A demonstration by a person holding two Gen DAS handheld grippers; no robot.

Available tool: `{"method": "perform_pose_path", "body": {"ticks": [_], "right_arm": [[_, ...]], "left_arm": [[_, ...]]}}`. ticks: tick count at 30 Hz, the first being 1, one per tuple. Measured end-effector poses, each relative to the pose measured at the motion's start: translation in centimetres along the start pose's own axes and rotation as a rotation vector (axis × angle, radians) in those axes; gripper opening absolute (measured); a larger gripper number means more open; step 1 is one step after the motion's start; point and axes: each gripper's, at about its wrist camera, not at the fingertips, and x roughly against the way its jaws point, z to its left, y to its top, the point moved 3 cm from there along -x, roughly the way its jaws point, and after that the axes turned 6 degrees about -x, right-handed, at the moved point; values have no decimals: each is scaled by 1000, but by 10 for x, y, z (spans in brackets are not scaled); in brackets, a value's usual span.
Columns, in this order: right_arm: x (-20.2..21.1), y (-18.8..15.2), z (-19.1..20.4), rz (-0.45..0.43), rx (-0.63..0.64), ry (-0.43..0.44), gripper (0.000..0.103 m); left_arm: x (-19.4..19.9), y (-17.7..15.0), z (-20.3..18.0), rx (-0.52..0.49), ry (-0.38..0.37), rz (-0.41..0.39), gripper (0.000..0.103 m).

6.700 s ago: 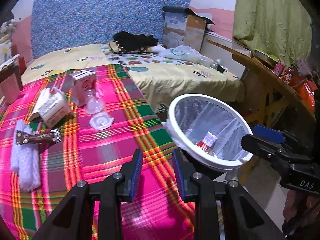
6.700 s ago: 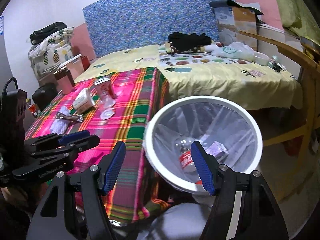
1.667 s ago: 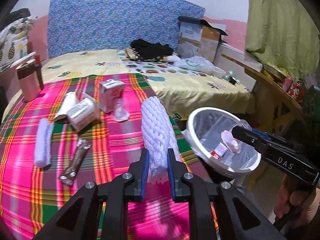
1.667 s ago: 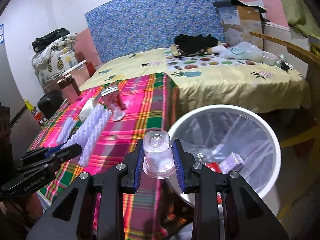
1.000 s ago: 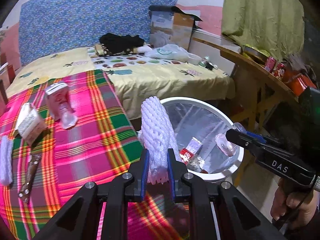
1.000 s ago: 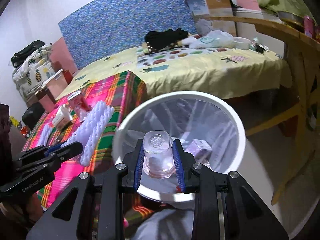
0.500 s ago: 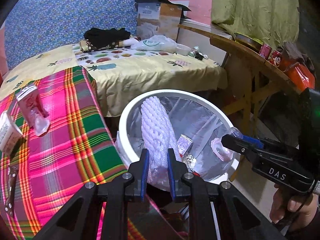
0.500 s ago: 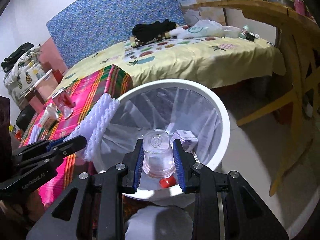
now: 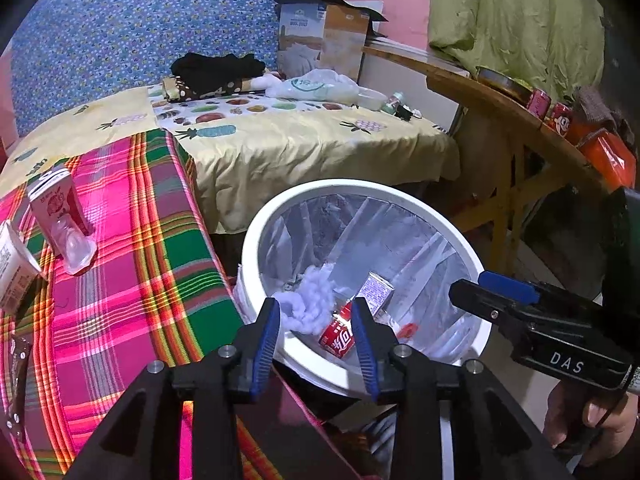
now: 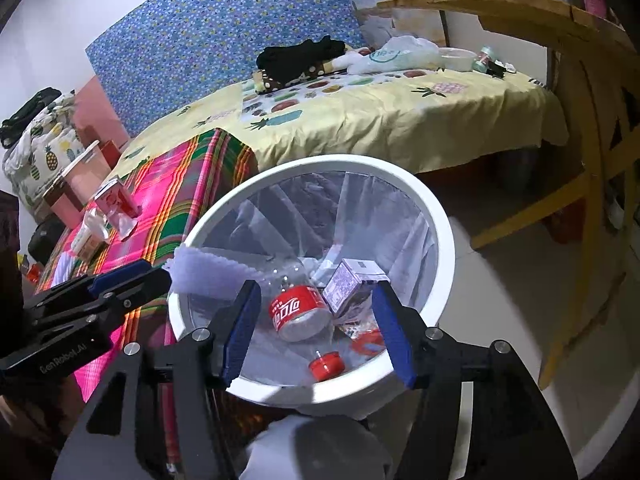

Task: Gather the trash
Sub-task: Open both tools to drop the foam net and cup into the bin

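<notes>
Left wrist view: left gripper (image 9: 315,336) sits over the near rim of the white bin (image 9: 256,232). Its fingers have just been spreading apart & now stand released, nothing pressed between the blue pads. The white foam net (image 9: 310,298) lies inside the bin w/ its lower end seen between the finger tips, not gripped. Next to it in the clear liner: a red-label bottle (image 9: 338,338) & a small purple-print carton (image 9: 375,293). Left of the bin, the worktop w/ plaid cloth (image 9: 132,280) carries a pink carton (image 9: 54,200) standing upright, a clear plastic cup (image 9: 76,246) tipped just in front of it, a white carton (image 9: 10,266) at the frame edge & a brown wrapper (image 9: 16,384) further fwd. Right gripper (image 9: 494,298) reaches in from the right above the bin's far side, a hand (image 9: 588,420) under it.

Right wrist view: right gripper (image 10: 316,326) points down into the bin (image 10: 440,216); its fingers have just been opening & are wide apart, released, holding nothing. Between them, down in the bin, lie the bottle (image 10: 298,312), the purple-print carton (image 10: 354,284) & a red cap (image 10: 326,365). The foam net (image 10: 216,274) drapes across the bin's left rim, just beside the left gripper (image 10: 154,276). Cannot make out the clear cup the task dropped here. Beyond the bin: bed w/ yellow sheet (image 10: 400,120).
</notes>
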Motion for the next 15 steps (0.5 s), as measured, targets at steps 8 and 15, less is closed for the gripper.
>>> {"method": "perform_pose_path", "body": {"ticks": [8,15], "right_arm": [[8,-1,13,-17,23,21,59],[16,-4,33,-27,65,57,59]], "left_arm": [[20,-8,17,42,14,-20,37],[43,-20,33,83,44,-34,37]]}}
